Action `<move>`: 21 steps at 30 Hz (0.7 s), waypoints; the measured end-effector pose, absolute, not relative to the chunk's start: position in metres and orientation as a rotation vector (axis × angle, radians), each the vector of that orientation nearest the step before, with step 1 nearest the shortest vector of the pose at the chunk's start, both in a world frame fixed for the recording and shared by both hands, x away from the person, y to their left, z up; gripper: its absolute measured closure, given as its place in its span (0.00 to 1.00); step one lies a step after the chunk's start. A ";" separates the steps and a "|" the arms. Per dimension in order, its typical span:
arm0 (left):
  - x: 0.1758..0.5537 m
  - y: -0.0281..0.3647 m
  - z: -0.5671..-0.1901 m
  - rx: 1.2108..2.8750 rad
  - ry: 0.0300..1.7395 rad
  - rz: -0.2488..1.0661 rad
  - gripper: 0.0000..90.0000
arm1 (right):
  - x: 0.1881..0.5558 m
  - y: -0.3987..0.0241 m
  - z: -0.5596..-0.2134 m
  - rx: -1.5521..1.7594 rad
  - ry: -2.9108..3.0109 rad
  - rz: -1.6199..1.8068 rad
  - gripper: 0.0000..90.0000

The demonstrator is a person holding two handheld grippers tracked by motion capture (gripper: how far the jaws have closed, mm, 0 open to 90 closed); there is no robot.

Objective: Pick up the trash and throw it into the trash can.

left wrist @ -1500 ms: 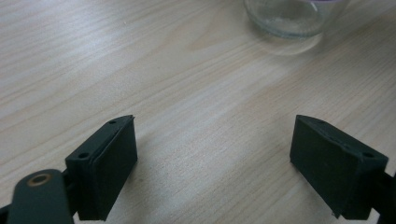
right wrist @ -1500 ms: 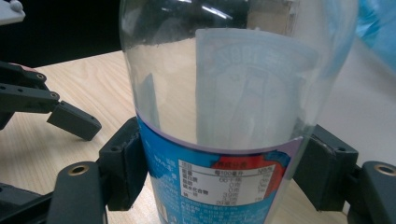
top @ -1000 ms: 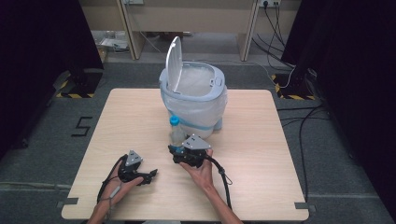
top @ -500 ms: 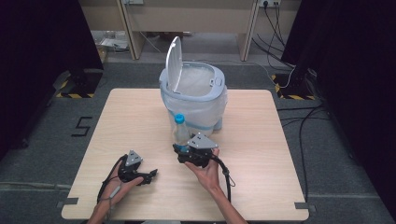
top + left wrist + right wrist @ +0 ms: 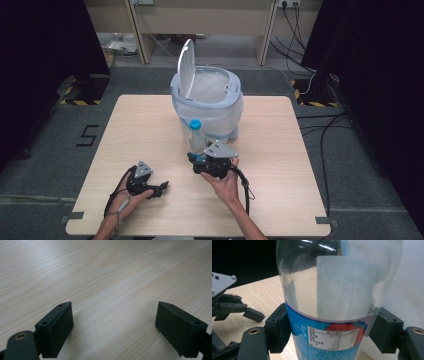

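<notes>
Clear bottle (image 5: pixel 332 315) sits clamped upright in the right gripper (image 5: pixel 200 162); left gripper (image 5: pixel 113 327) gapes over bare table (image 5: pixel 105 277).

The bottle (image 5: pixel 197 138) stands on the table (image 5: pixel 280 150) just before the bin (image 5: pixel 212 107).

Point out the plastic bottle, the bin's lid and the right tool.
plastic bottle (image 5: pixel 329 340): right gripper view, on its blue label.
bin lid (image 5: pixel 185 67): high view, middle of the raised white lid.
right tool (image 5: pixel 200 159): high view, between its tips at the bottle.
</notes>
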State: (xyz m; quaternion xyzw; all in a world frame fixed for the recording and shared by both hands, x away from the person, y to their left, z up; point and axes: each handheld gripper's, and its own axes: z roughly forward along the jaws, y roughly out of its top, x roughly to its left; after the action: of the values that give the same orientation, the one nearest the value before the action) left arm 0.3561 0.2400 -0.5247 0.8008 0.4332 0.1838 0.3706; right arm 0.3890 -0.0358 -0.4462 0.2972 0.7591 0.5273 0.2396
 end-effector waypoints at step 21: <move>0.356 0.240 -0.524 2.057 1.112 0.472 0.15 | 0.385 -0.059 -0.400 0.827 2.039 1.459 0.31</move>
State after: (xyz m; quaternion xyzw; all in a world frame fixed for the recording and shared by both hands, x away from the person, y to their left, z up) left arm 0.3561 0.2401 -0.5245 0.8014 0.4332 0.1838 0.3692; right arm 0.3850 -0.0592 -0.4001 0.3034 0.7482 0.5354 0.2479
